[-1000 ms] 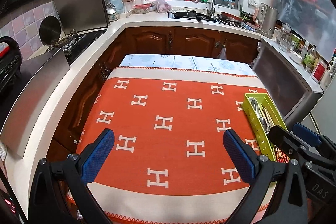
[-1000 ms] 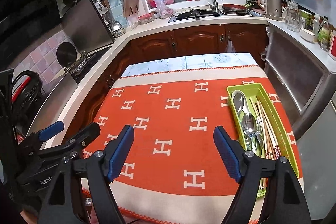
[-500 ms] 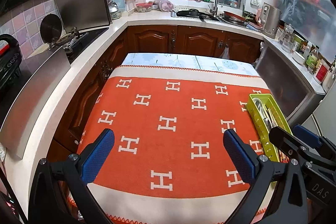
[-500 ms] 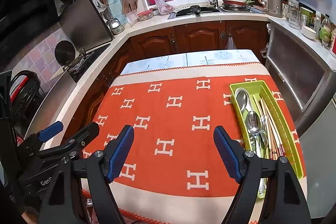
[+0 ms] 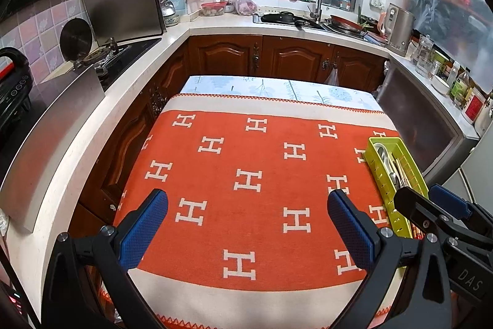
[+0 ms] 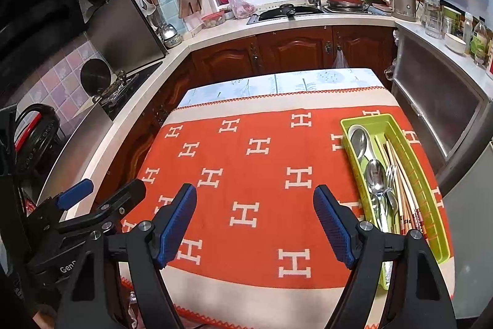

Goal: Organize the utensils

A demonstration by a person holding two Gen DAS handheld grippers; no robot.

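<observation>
Both tongs hang above an orange cloth [image 6: 265, 193] patterned with white "H" letters, which covers the counter [image 6: 277, 82]; a pale leaf-printed sheet shows at the counter's far edge. The left tongs [image 5: 246, 221] are spread wide with nothing between their blue pads [image 5: 144, 230]. The right tongs [image 6: 255, 224] are likewise spread and empty, blue pads [image 6: 334, 228] well apart.

A lime-green utensil tray [image 6: 431, 205] lies on the cloth at the right side, running front to back. Inside it are steel spoons [image 6: 374, 171], a fork [image 6: 390, 174] and a bundle of pale wooden chopsticks [image 6: 400, 184] with red-banded ends toward the near side, all lying lengthwise. In the left wrist view the same tray [image 5: 380, 174] sits just beyond the right tool's black frame.

White lettering "DAS" is printed on the right tool's body as seen from the left camera; the left tool, seen from the right camera, carries "Gen" followed by letters that are cut off. Bottle labels by the window are too small to read.
</observation>
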